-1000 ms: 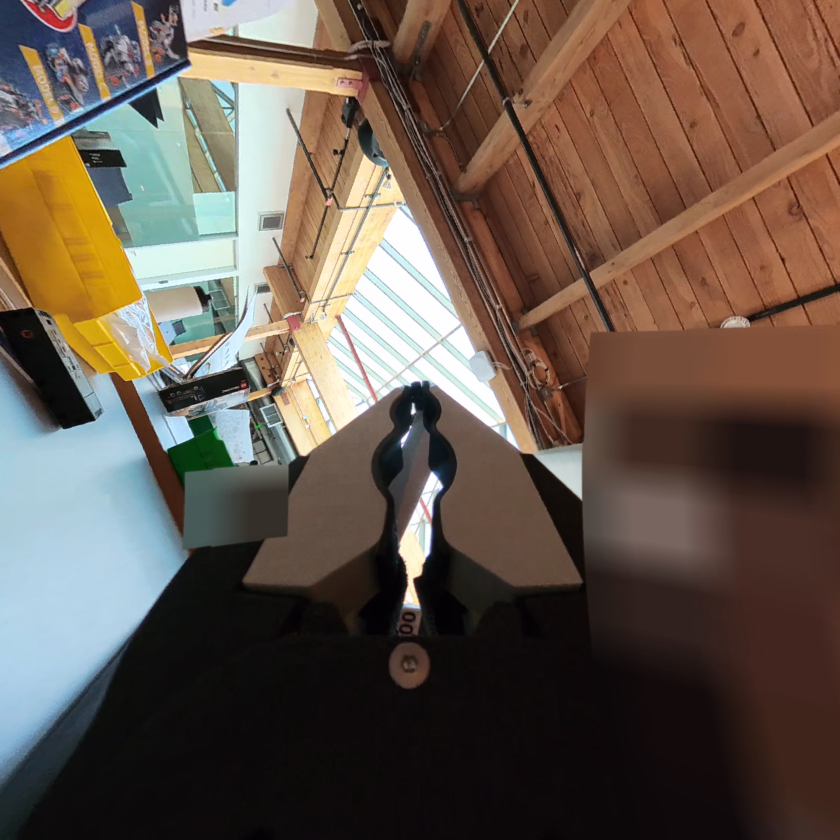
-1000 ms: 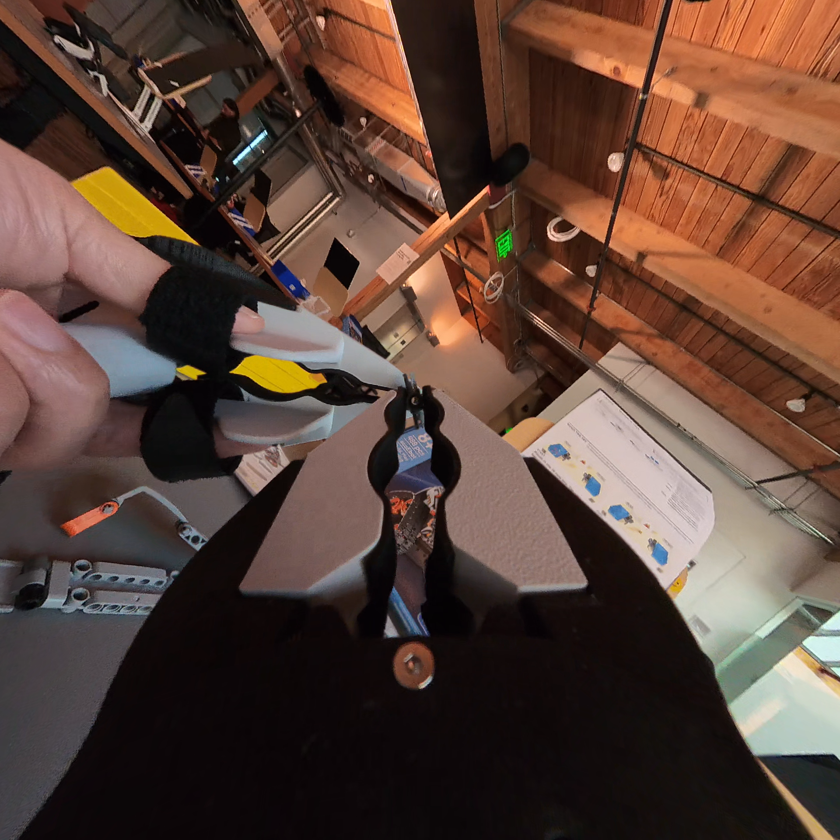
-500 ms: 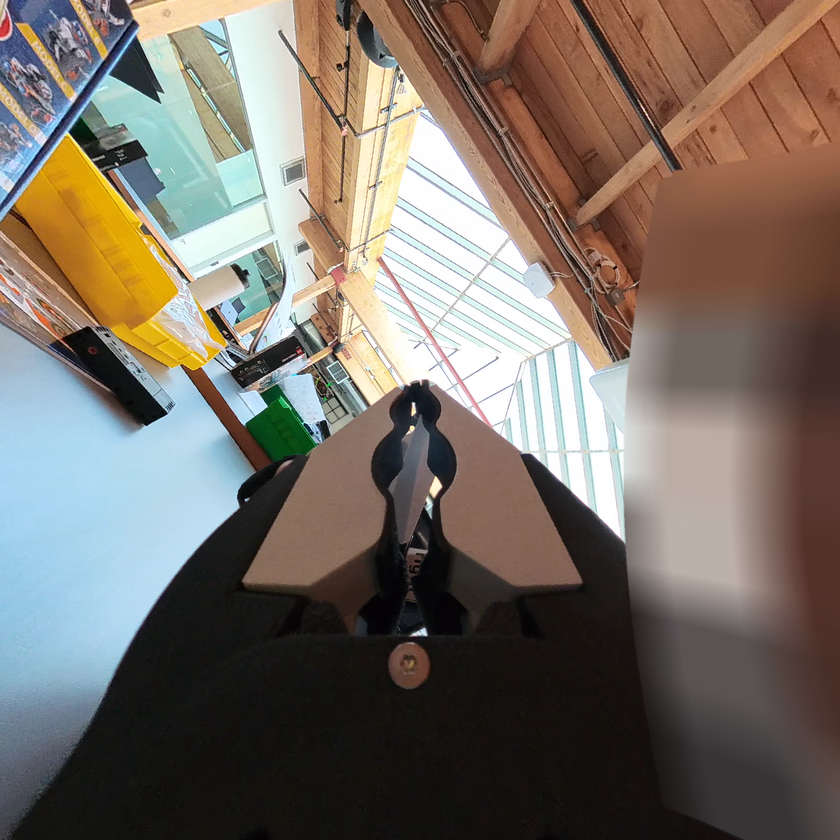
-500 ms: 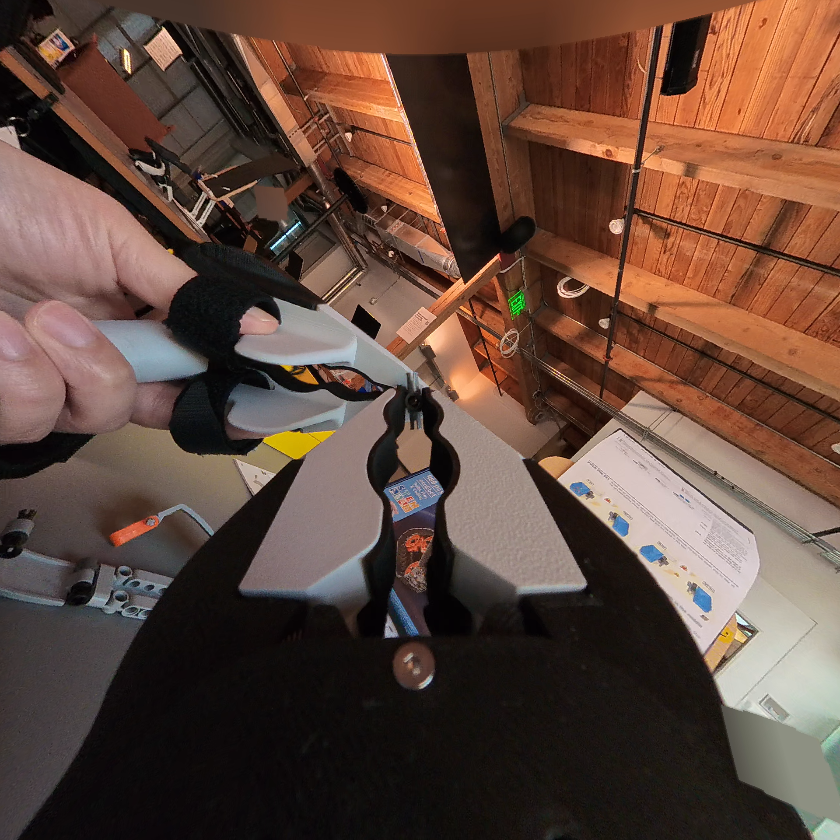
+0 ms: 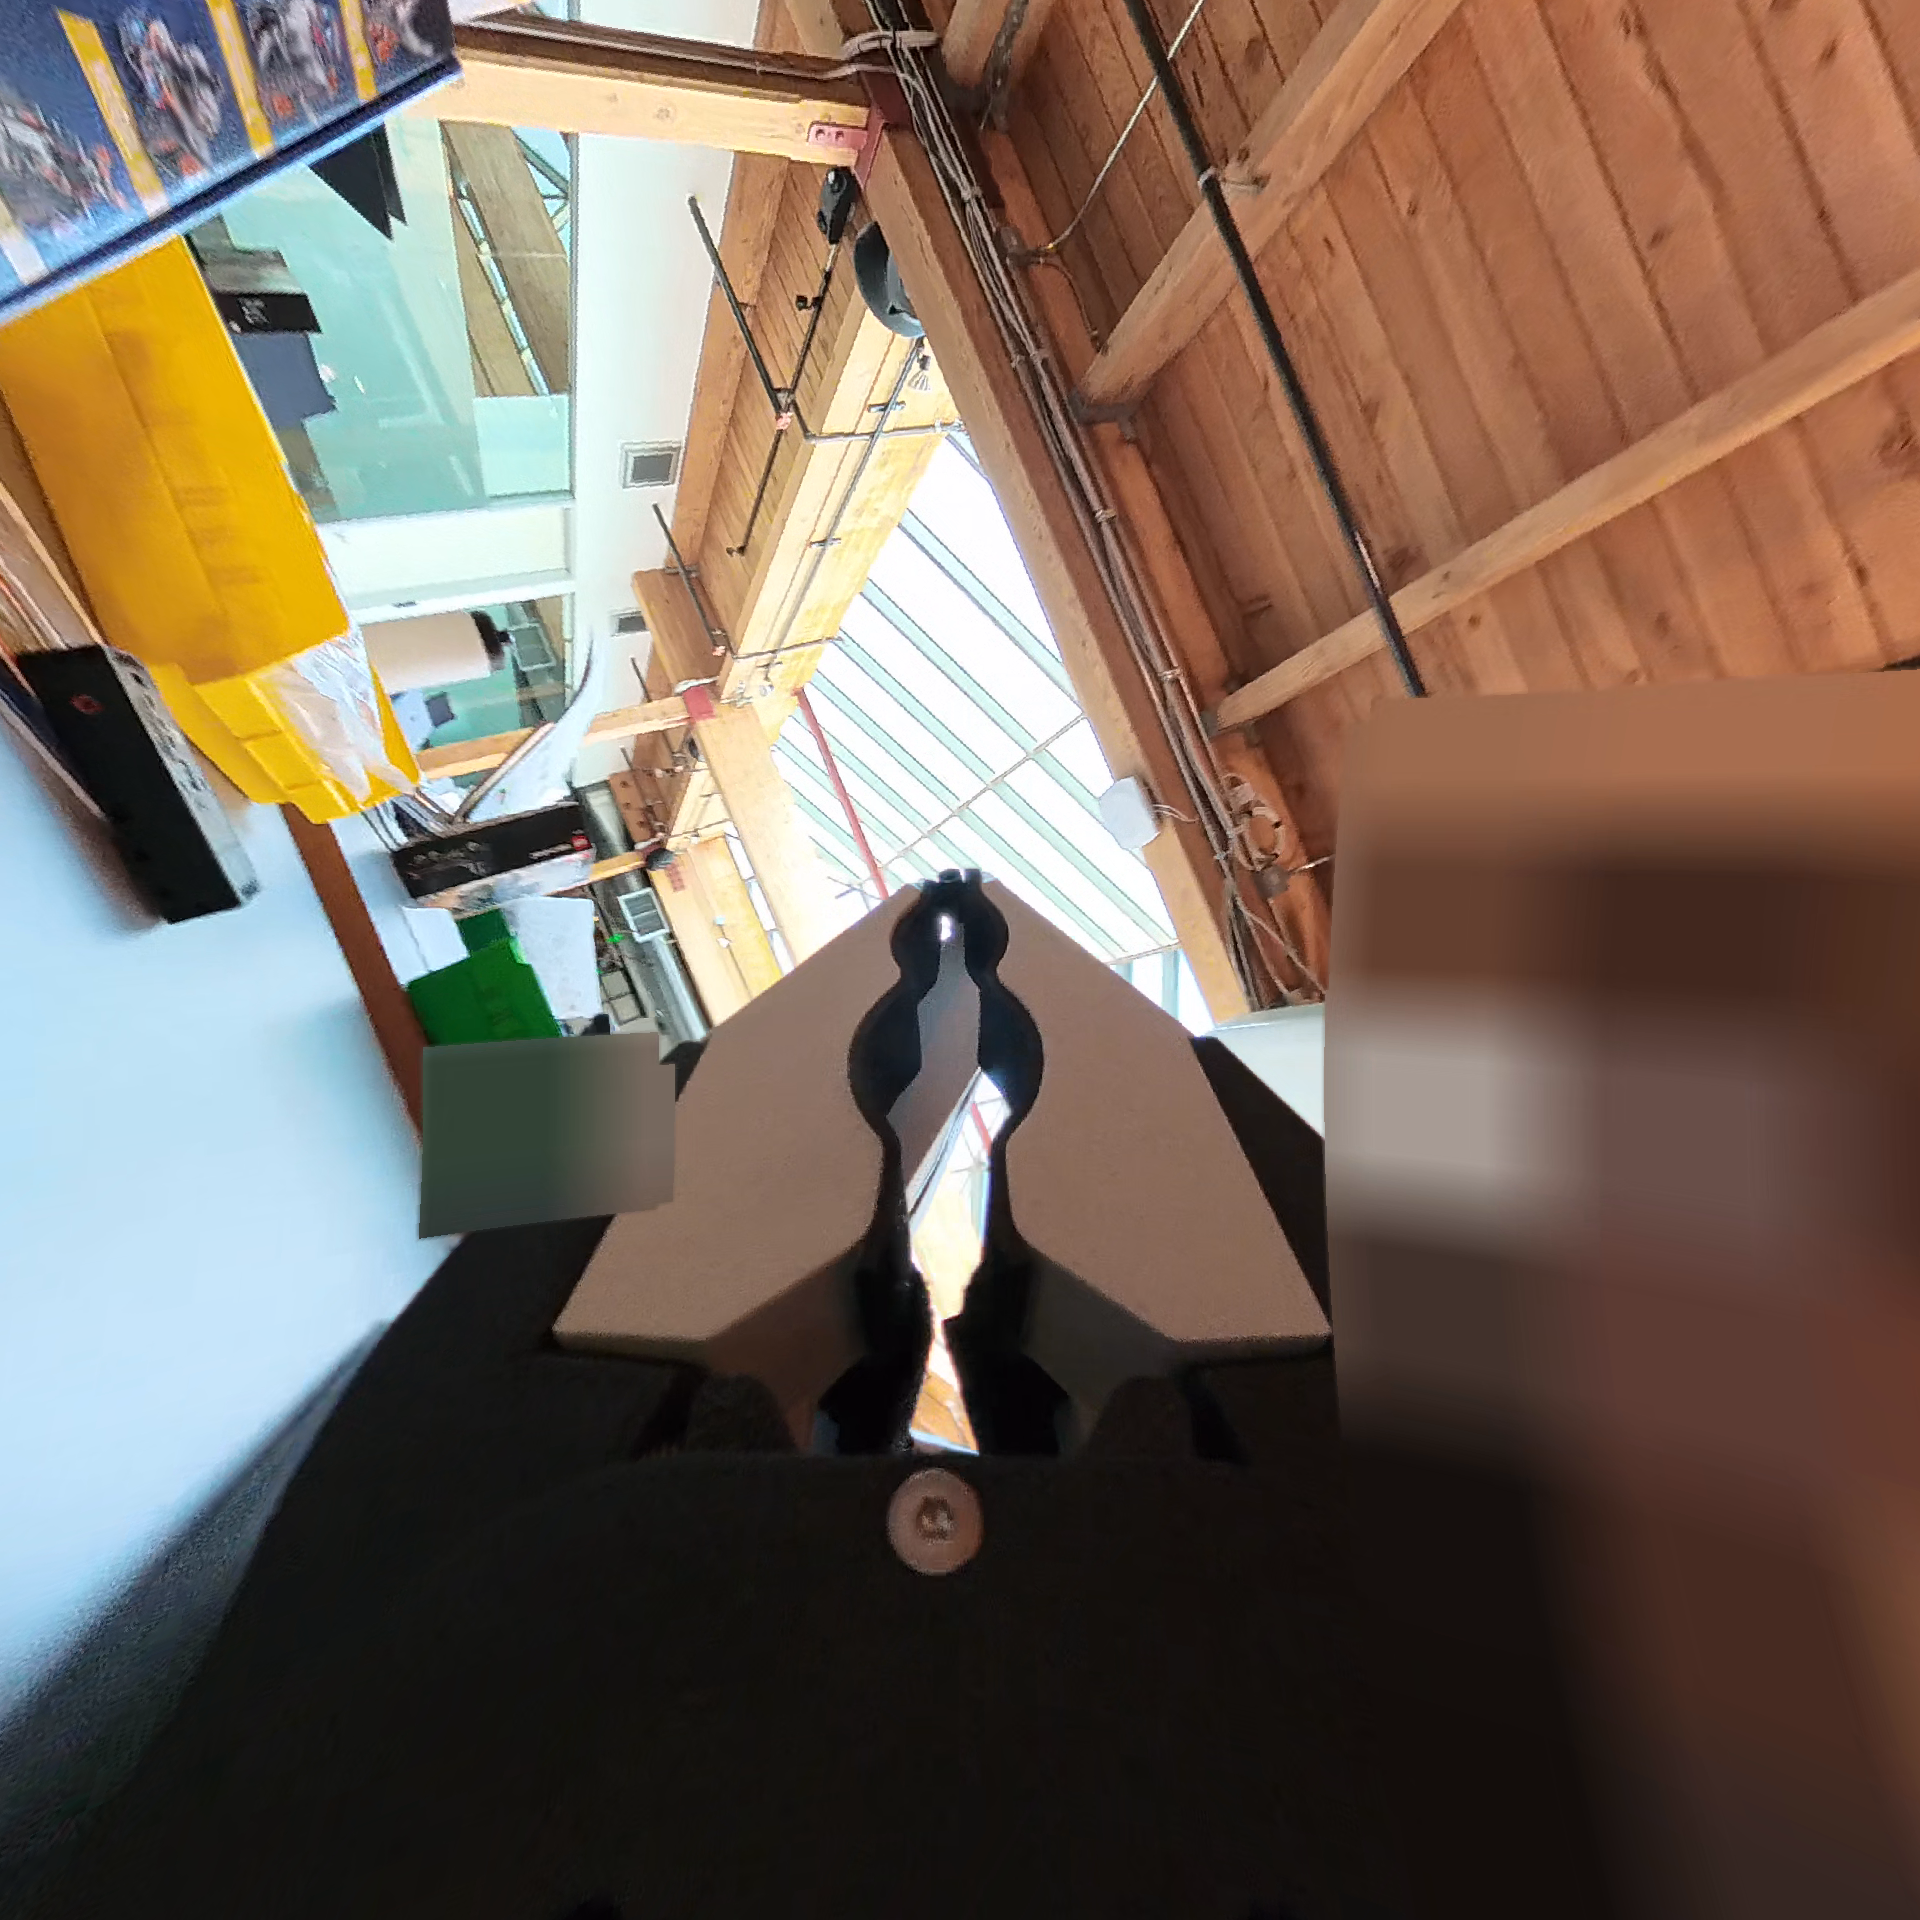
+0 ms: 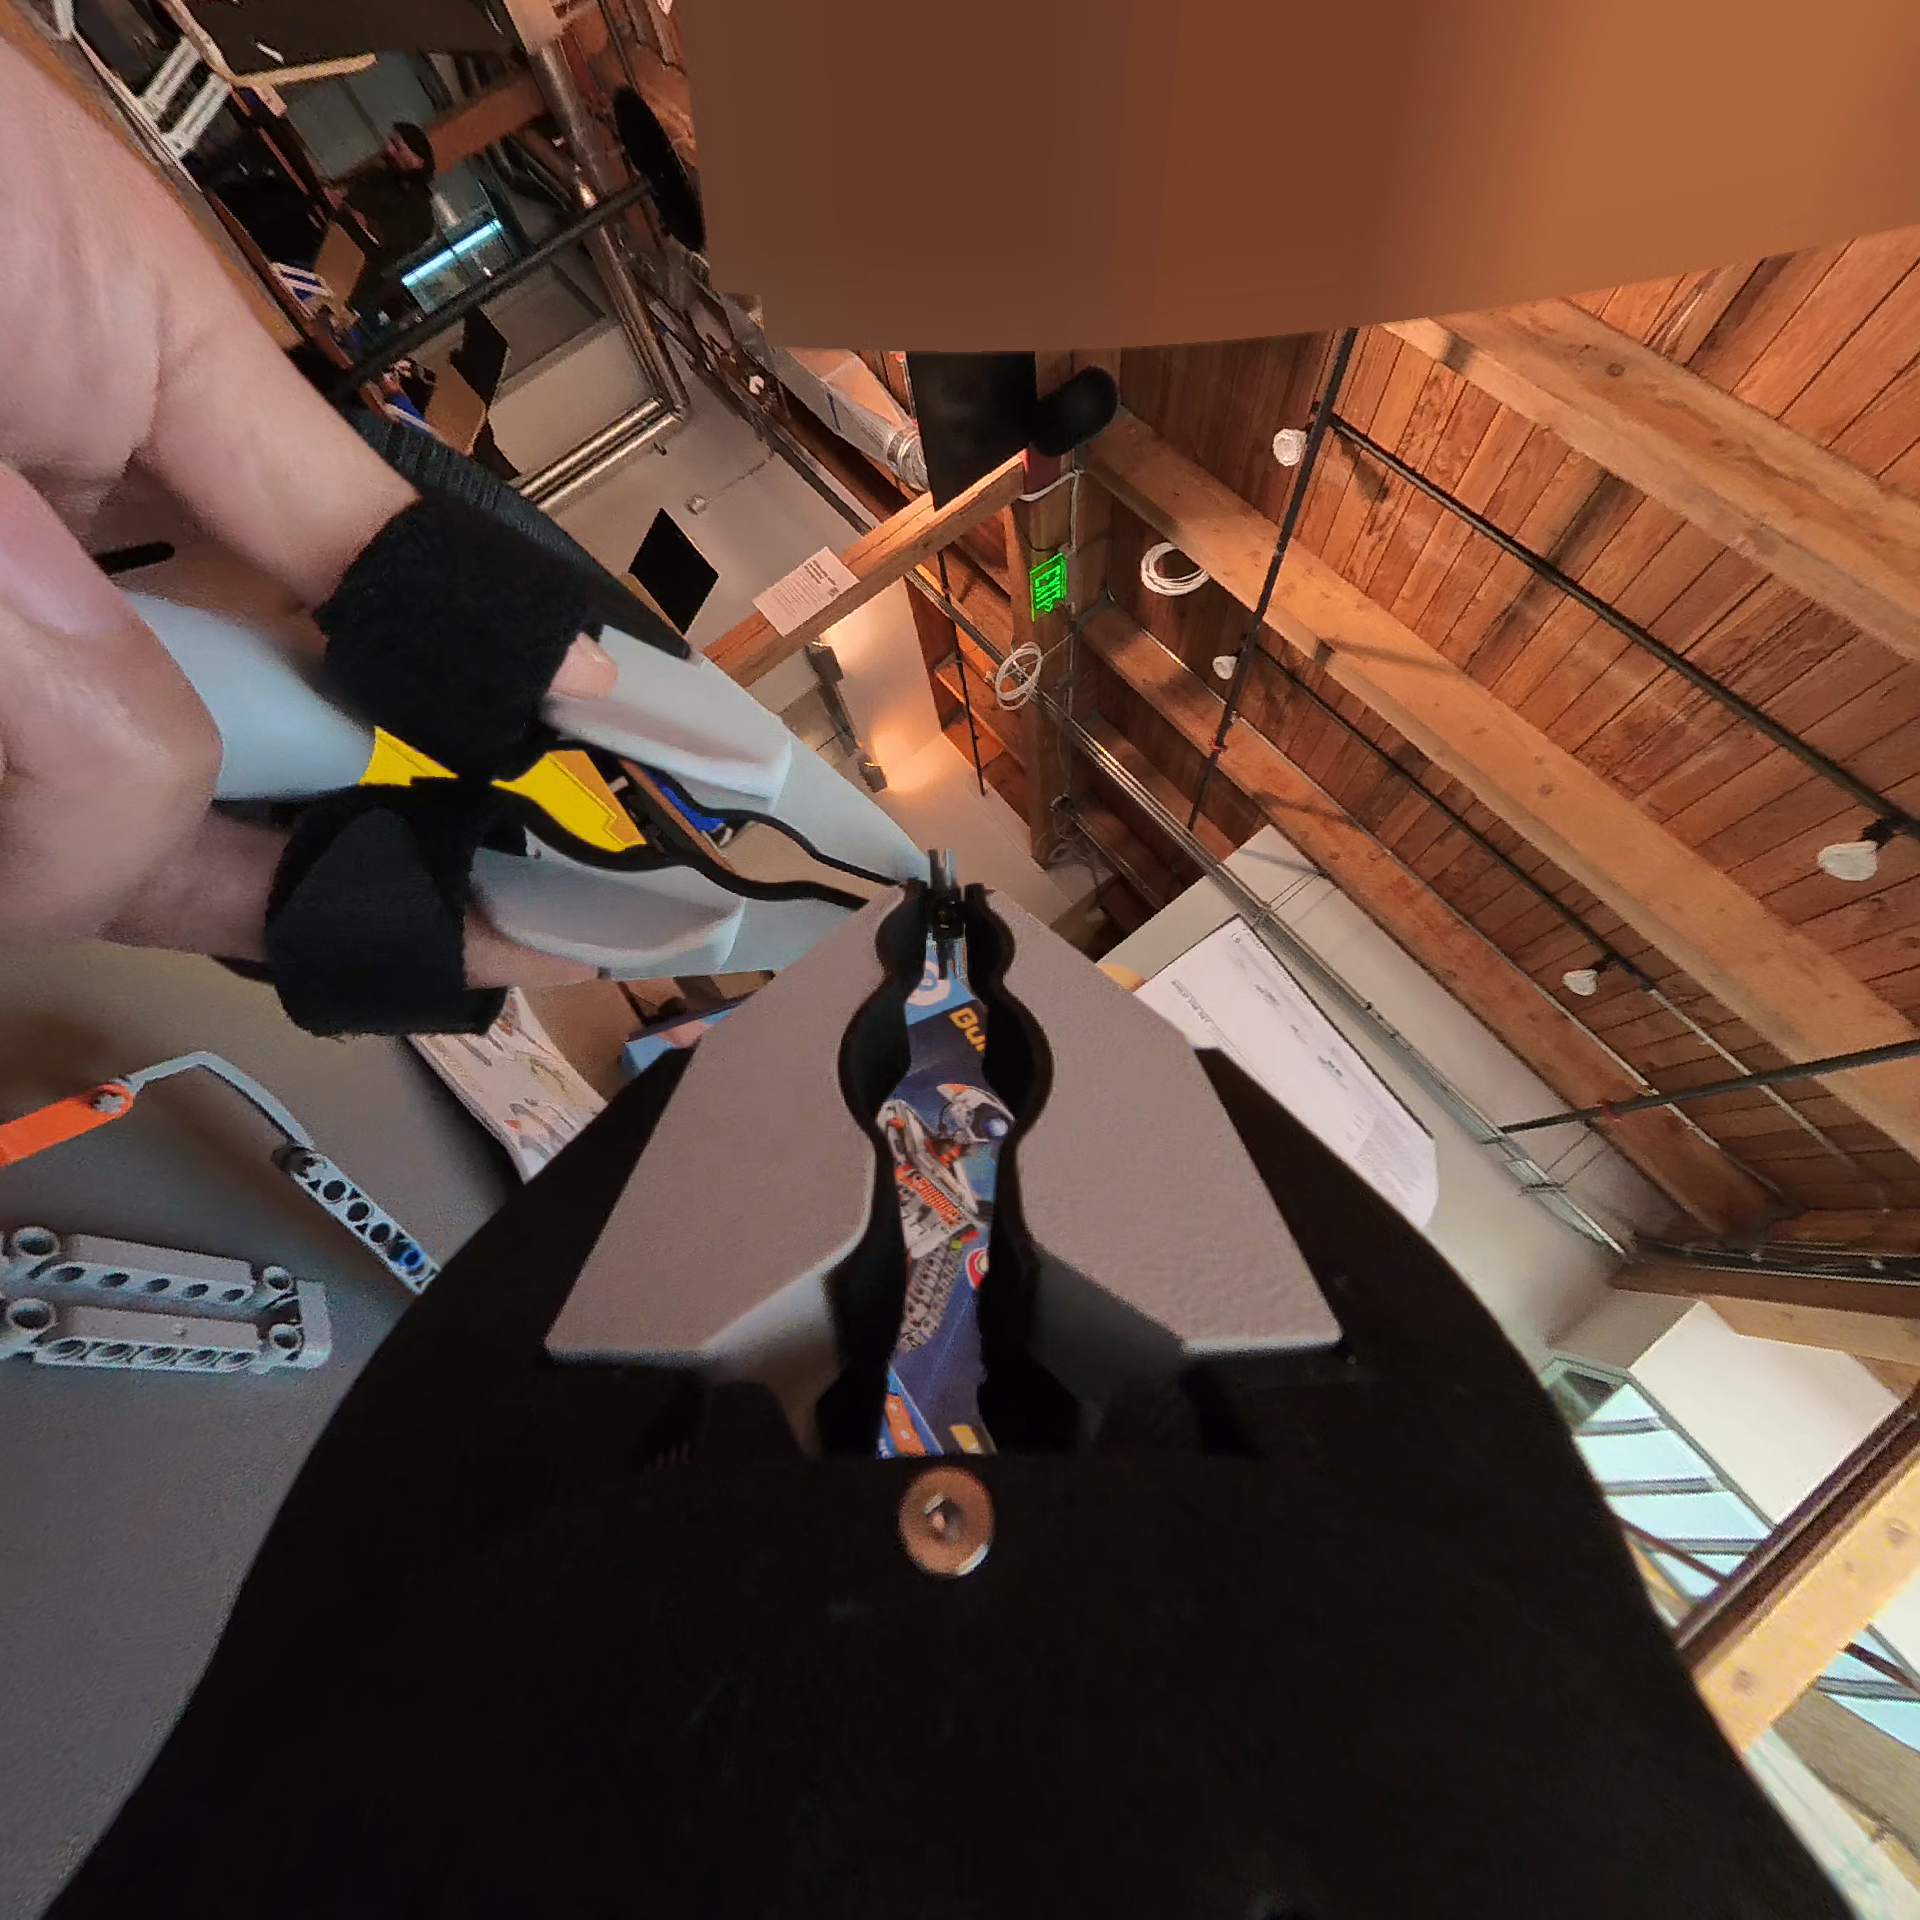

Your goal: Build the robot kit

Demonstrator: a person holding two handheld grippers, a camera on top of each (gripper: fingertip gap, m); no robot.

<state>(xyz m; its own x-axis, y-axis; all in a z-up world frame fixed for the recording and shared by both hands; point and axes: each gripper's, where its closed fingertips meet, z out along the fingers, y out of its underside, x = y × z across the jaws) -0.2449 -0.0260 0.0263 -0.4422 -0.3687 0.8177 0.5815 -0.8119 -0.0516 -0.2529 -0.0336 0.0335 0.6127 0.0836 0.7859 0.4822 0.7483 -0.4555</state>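
1. The right gripper point(image 6: 943, 914) has its fingers nearly closed, pinching a tiny dark pin-like plastic piece point(image 6: 941, 878) at their tips.
2. The left gripper point(image 5: 956, 894) is narrow too, its tips touching that piece; whether it grips it, I cannot tell.
3. Since a second ago both have tilted slightly, tips still together.
4. Grey perforated plastic beams point(image 6: 156, 1309) lie well apart on the grey table point(image 6: 125, 1558).

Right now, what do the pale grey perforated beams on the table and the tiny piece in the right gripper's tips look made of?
The pale grey perforated beams: apparently moulded plastic, matte, with even rows of round holes. The tiny dark piece pinched by the right gripper: likely plastic too, but too small to tell.
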